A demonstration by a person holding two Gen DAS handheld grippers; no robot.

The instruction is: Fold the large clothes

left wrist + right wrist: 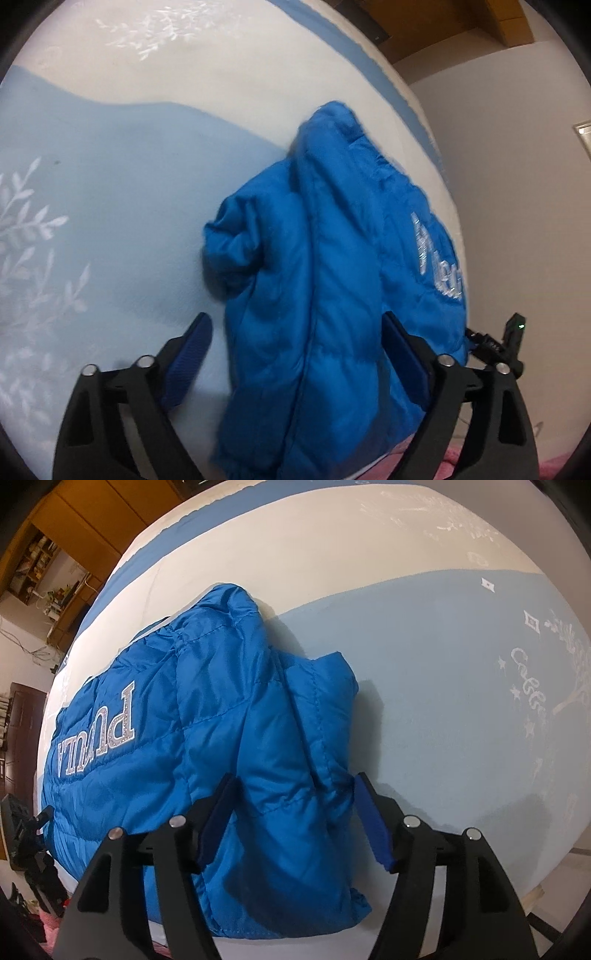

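Left wrist view: my left gripper point(295, 332) spread wide, jacket point(325, 295) lying between fingers, left pad clear of cloth, right pad at its edge, no pinch. Jacket folded on bed point(110, 221).

Right wrist view: my right gripper point(295, 797) spread, jacket point(221, 738) fold between pads, not pressed. Silver lettering point(99, 731) on jacket, upside down. Shelves point(33, 565) beyond bed point(443, 701).

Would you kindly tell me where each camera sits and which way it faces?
Left wrist: on the left gripper, angled down at the blue jacket on the bedspread; open fingers show.
Right wrist: on the right gripper, looking steeply down at the jacket; open fingers show.
Shared: jacket, bedspread.
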